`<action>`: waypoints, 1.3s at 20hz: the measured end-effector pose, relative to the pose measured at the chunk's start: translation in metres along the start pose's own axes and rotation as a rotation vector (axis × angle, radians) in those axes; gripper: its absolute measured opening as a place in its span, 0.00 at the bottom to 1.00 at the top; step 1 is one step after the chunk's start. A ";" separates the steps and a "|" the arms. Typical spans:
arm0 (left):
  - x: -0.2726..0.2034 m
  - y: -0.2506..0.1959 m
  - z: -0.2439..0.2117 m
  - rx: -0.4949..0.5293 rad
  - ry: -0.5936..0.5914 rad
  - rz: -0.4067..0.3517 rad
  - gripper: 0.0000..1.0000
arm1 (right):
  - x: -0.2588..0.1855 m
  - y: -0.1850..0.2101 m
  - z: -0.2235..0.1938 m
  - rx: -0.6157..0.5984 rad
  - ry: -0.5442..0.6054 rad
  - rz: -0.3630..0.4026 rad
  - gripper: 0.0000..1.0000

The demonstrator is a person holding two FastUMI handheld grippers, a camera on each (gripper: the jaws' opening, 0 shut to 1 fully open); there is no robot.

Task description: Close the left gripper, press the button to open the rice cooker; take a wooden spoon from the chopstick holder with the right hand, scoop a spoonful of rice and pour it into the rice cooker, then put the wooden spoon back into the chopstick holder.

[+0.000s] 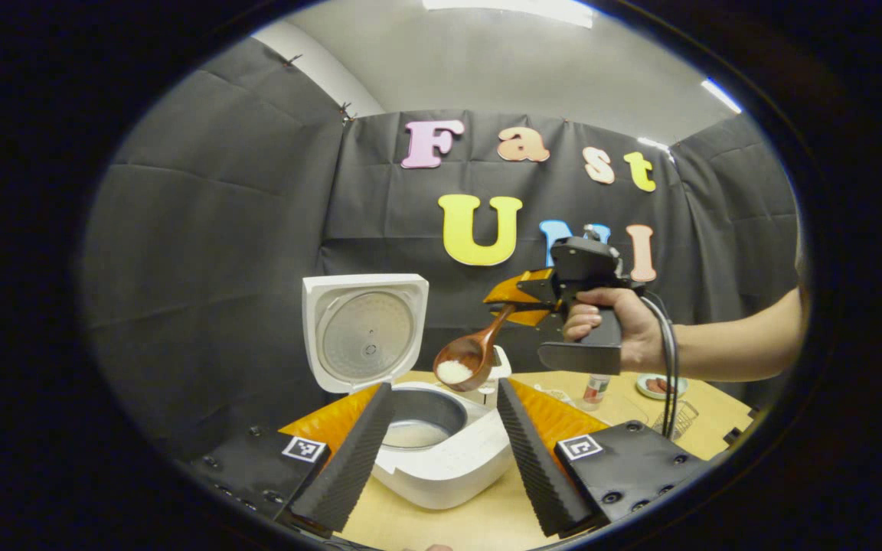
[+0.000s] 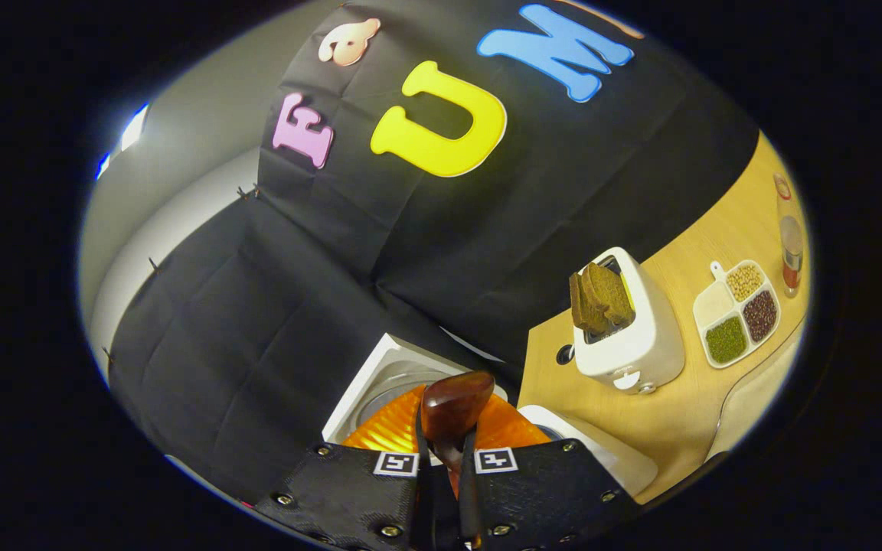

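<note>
The right claw (image 1: pixel 514 306), pinching the wooden spoon (image 1: pixel 472 356) at frame centre above the open rice cooker (image 1: pixel 441 451), could spill rice (image 1: pixel 454 372) onto the surface if tipped early.

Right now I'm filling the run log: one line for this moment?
lid: open | right tool: shut on wooden spoon | rice: in spoon, above rice cooker | left tool: open
</note>
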State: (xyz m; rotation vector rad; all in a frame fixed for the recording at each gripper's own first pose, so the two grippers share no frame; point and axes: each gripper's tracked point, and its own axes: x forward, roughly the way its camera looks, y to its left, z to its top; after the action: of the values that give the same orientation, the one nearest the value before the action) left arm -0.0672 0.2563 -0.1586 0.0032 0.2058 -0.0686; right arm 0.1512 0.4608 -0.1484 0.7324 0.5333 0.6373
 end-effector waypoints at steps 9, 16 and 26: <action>-0.012 0.014 -0.014 0.027 0.038 0.057 0.94 | 0.066 0.051 -0.062 -0.713 0.109 0.019 0.12; -0.015 0.017 -0.014 0.022 0.028 0.082 0.94 | 0.058 0.098 -0.120 -1.319 0.128 0.173 0.12; -0.012 0.015 -0.012 0.009 0.003 0.093 0.94 | 0.037 0.092 -0.065 -1.019 0.038 0.183 0.12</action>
State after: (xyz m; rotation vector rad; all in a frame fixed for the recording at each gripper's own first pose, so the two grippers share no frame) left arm -0.0808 0.2720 -0.1678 0.0219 0.2085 0.0236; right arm 0.1038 0.5678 -0.1292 -0.1988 0.1203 0.9741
